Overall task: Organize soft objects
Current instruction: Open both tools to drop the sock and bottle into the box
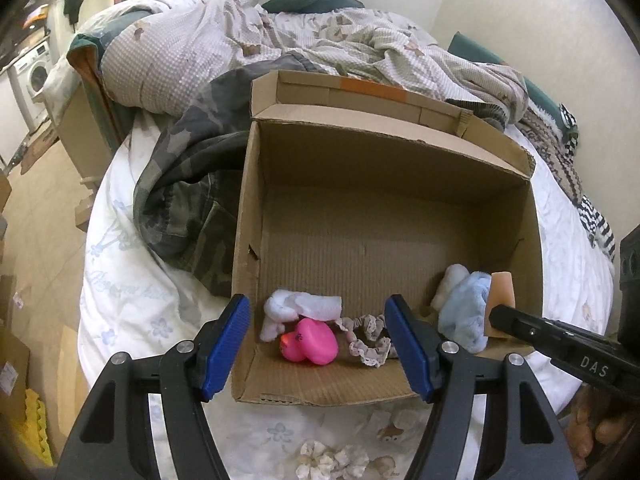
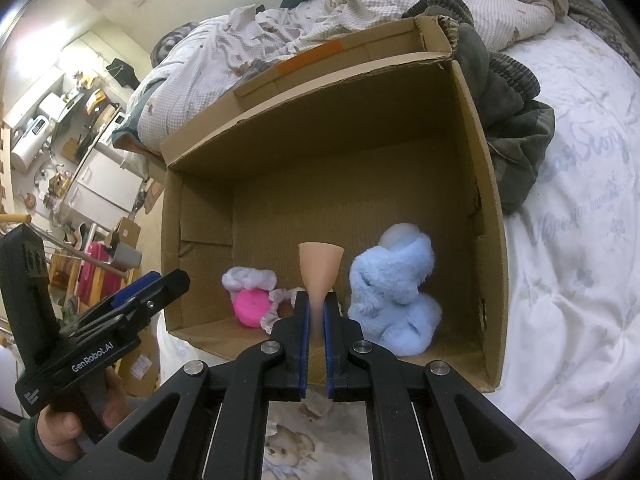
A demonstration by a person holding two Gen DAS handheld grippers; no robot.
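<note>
Peach sponge (image 2: pixel 321 268): lower end hidden between the pads.
Lace scrunchie (image 1: pixel 368 340): partly behind the left gripper (image 1: pixel 318 344) finger.

Open cardboard box (image 1: pixel 384 216) on the bed, flaps up. Along its near wall, seen from the left wrist: white fuzzy sock (image 1: pixel 298 308), loosely folded, at left; pink rubber duck (image 1: pixel 310 340) just in front, touching it; frilly lace scrunchie (image 1: pixel 368 340) beside the duck; light-blue fluffy plush (image 1: pixel 464 312) slumped at the right. A tan, soft, flared piece (image 2: pixel 320 268) is pinched upright beside the plush.
</note>
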